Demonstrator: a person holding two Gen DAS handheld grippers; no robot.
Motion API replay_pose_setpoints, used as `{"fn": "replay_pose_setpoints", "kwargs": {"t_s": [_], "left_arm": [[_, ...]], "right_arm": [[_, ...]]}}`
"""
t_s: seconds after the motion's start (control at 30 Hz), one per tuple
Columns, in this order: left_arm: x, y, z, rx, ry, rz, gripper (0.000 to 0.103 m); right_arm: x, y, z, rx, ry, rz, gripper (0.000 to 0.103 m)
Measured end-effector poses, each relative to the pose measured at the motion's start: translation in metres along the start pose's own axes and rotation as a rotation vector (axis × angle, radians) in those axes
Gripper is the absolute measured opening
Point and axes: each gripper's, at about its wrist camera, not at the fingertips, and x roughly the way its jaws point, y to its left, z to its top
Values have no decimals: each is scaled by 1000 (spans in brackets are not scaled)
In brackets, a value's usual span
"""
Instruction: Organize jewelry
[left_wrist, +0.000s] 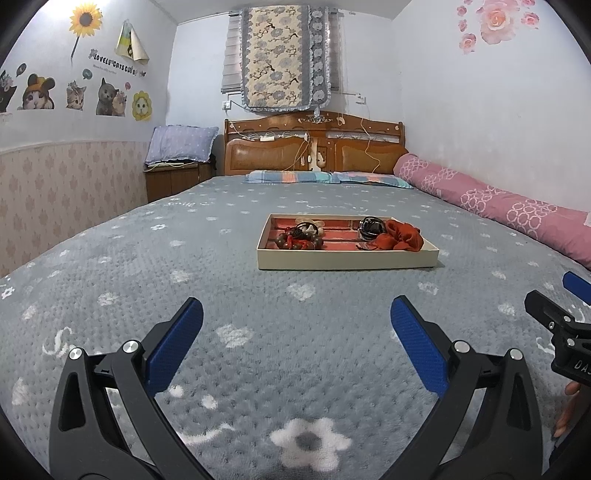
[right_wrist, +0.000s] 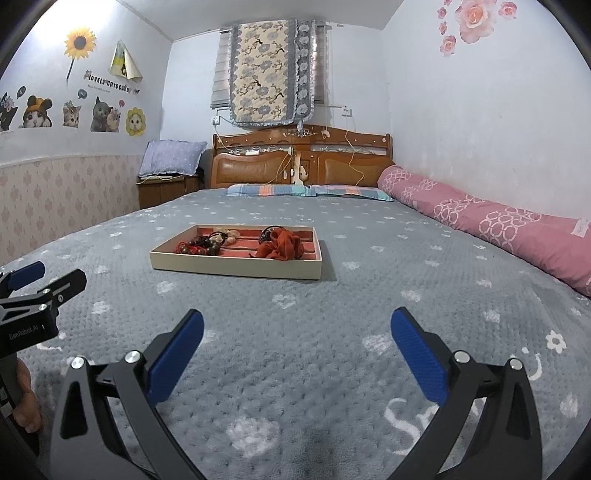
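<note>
A shallow cream tray (left_wrist: 347, 261) with a red lining sits on the grey bed, also in the right wrist view (right_wrist: 236, 268). In it lie a dark bead bracelet with red tassel (left_wrist: 299, 240) (right_wrist: 201, 248), a black hair tie (left_wrist: 369, 226), pale shell-like pieces (left_wrist: 312, 227) and a red scrunchie (left_wrist: 400, 236) (right_wrist: 282, 245). My left gripper (left_wrist: 297, 314) is open and empty, well short of the tray. My right gripper (right_wrist: 297, 325) is open and empty, also short of the tray, and shows at the right edge of the left wrist view (left_wrist: 557, 306).
The grey flowered blanket (left_wrist: 258, 369) covers the whole bed. A rolled pink quilt (left_wrist: 498, 203) lies along the right wall. Striped pillows (left_wrist: 325, 177) and a wooden headboard (left_wrist: 314, 147) stand at the far end. A bedside cabinet (left_wrist: 173, 181) with a cushion is at the far left.
</note>
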Motion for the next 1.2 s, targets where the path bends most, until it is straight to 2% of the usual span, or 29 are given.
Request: {"fn": "replay_pose_setpoints", "kwargs": {"t_s": [0.3, 1.2], "left_arm": [[1, 4, 1, -19, 5, -29, 98], [4, 2, 2, -13, 17, 1, 98]], "right_arm": [[-1, -1, 0, 14, -1, 6, 99], [-4, -1, 1, 9, -7, 5, 99]]}}
